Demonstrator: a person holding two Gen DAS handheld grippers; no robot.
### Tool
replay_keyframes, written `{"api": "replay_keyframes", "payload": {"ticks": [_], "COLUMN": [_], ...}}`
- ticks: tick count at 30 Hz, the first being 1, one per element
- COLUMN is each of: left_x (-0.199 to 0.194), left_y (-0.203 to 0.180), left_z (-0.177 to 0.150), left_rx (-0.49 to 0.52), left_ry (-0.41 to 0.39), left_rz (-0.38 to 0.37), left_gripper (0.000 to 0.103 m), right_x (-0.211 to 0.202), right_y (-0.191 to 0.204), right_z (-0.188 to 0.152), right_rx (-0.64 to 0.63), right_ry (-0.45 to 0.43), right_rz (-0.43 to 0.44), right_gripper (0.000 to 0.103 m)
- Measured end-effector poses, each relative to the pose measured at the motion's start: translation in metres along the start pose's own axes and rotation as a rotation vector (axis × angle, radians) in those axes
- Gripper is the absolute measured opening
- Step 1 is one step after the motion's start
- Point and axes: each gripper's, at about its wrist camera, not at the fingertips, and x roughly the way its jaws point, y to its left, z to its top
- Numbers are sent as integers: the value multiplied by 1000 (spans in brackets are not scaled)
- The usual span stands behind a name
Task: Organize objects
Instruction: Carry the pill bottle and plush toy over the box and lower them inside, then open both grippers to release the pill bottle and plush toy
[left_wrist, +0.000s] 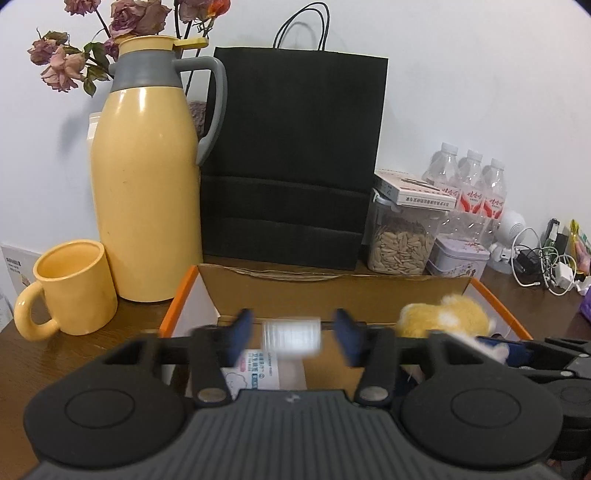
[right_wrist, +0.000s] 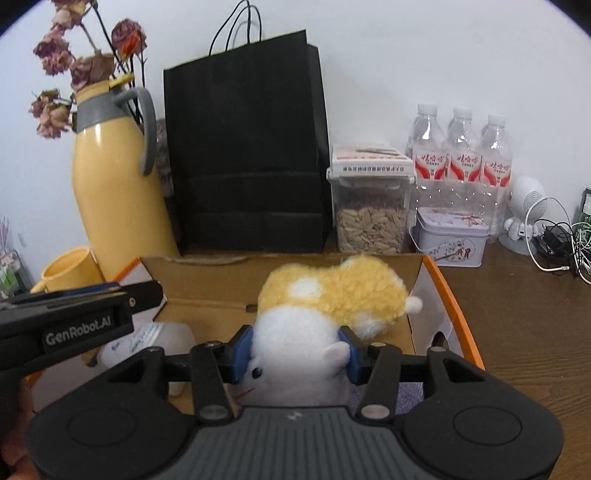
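An open cardboard box with orange edges (left_wrist: 332, 291) (right_wrist: 458, 295) stands in front of me on the brown table. My left gripper (left_wrist: 291, 334) is open over the box; a small white ribbed cylinder (left_wrist: 291, 338), blurred, is between its blue pads without touching them. A white pack with blue print (left_wrist: 255, 369) lies in the box below; it also shows in the right wrist view (right_wrist: 147, 338). My right gripper (right_wrist: 297, 354) is shut on a yellow and white plush hamster (right_wrist: 332, 295) and holds it over the box's right half. The plush also shows in the left wrist view (left_wrist: 443, 317).
A yellow thermos (left_wrist: 144, 184) and yellow mug (left_wrist: 74, 288) stand left of the box. A black paper bag (left_wrist: 291, 158), a jar of seeds (left_wrist: 402, 243), a tin (left_wrist: 458, 258), three water bottles (right_wrist: 461, 162) and tangled cables (right_wrist: 561, 243) line the back and right.
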Motion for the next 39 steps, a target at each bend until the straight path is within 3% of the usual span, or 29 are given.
{"api": "replay_keyframes", "payload": {"ticks": [1, 2, 3, 5, 16, 26, 30, 39], "left_x": [-1, -3, -5, -7, -17, -56, -77, -105], "left_y": [1, 2, 3, 4, 1, 11, 19, 38], "left_z": [0, 0, 0, 2, 2, -2, -12, -42], "left_rx": [-3, -9, -19, -34, -28, -26, -10, 15], "left_ry": [-11, -21, -34, -41, -54, -125, -164, -160], "left_rz": [2, 3, 8, 16, 15, 1, 1, -10], "left_gripper": [94, 103, 103, 103, 103, 103, 103, 103], "right_x": [-1, -3, -5, -10, -22, -66, -90, -130], "right_y": [1, 2, 2, 2, -1, 0, 0, -4], "right_z": [-2, -3, -3, -5, -1, -1, -10, -49], "right_rx": [-6, -11, -18, -31, -20, -56, -93, -157], "right_ry": [3, 7, 10, -7, -44, -137, -175, -216], "right_rz": [-10, -22, -34, -38, -50, -46, -53, -66], "right_gripper": [63, 74, 94, 103, 103, 103, 103, 103]}}
